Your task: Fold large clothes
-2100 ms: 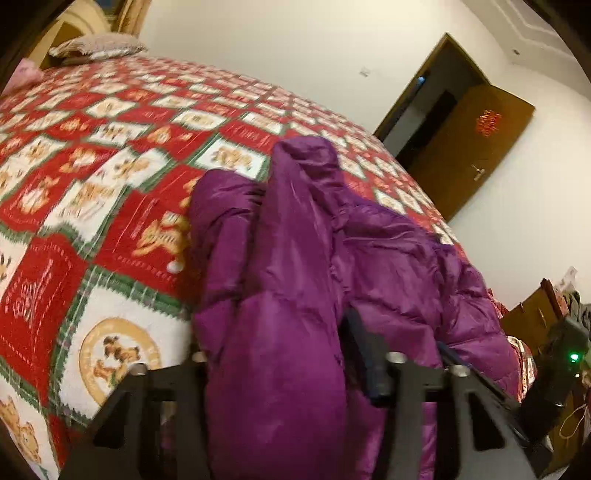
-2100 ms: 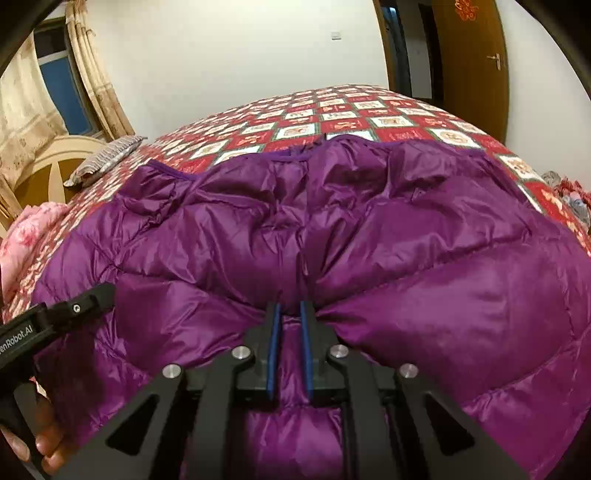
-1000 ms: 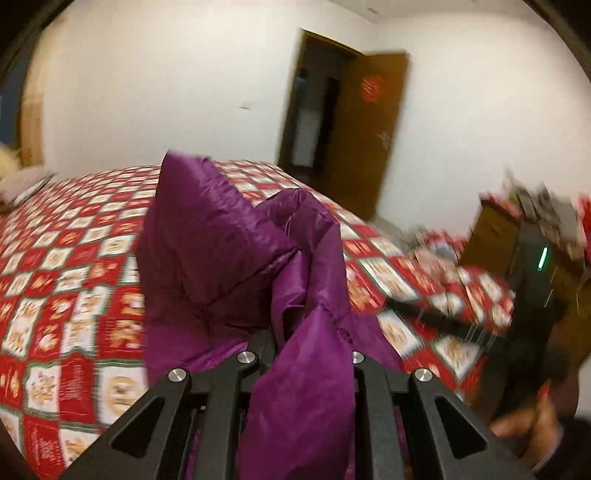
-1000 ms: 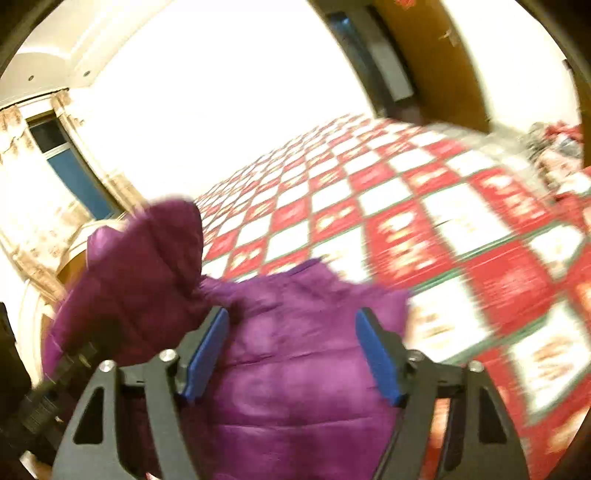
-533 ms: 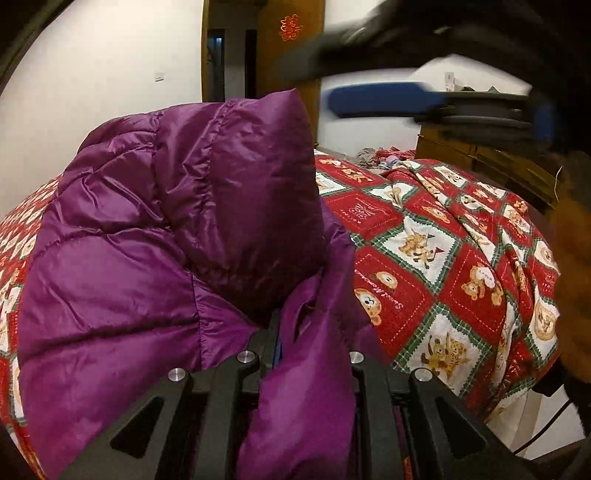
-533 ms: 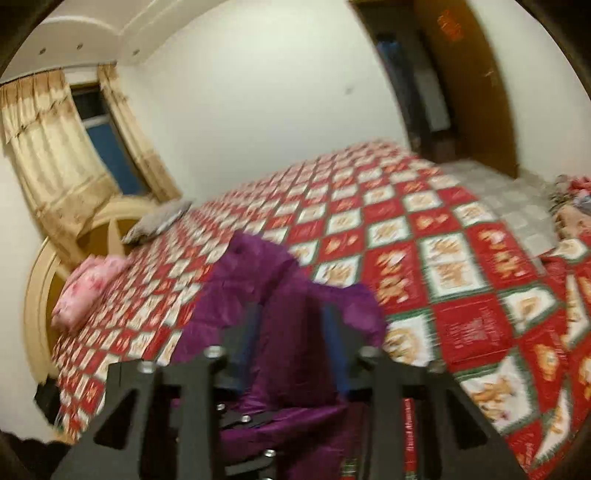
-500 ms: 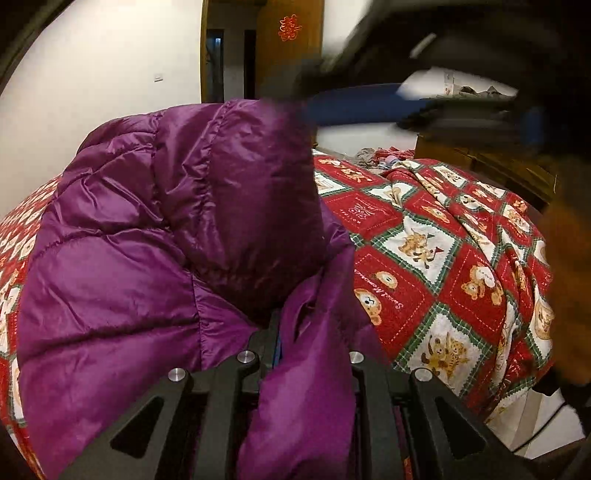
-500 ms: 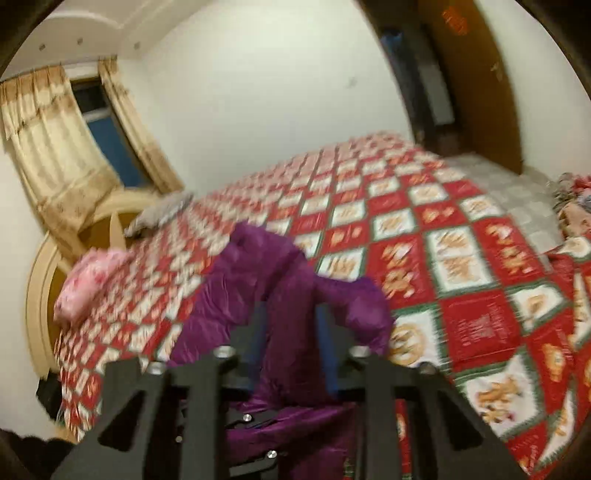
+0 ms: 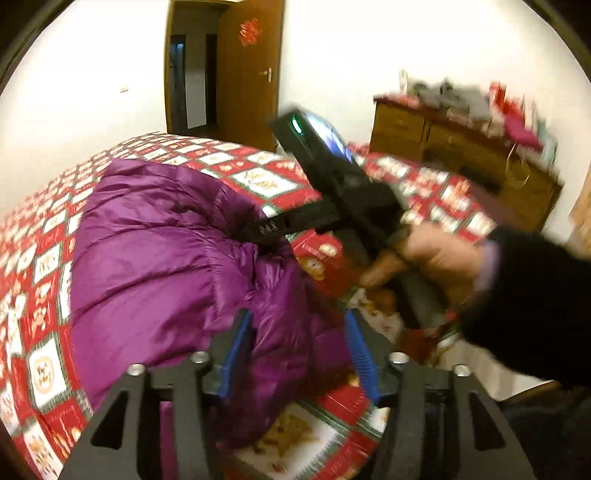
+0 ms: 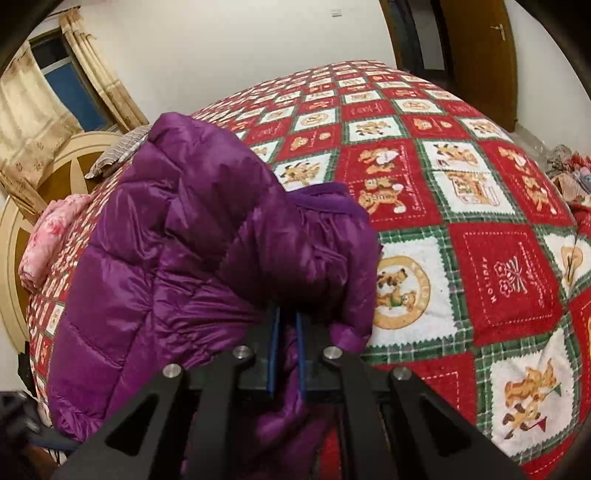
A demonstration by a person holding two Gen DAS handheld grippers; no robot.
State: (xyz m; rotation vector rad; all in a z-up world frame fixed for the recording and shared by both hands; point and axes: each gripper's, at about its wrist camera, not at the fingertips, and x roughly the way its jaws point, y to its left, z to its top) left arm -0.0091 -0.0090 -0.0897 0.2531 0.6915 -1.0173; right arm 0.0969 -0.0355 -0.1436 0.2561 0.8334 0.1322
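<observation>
The left gripper stands open astride a fold of the purple jacket, the right gripper pinches its hem, and the jacket lies bunched on the quilt beyond.

Bedroom with plain white walls. A large bed carries a red, white and green checked bedspread printed with cartoon animals. At the far left a round-topped cream and wood headboard, a striped pillow and a pink floral pillow. A window with beige patterned curtains sits behind the headboard; the pane looks blue. A brown wooden door stands open, bearing a red ornament. A wooden dresser on the right is cluttered on top, blurred.
</observation>
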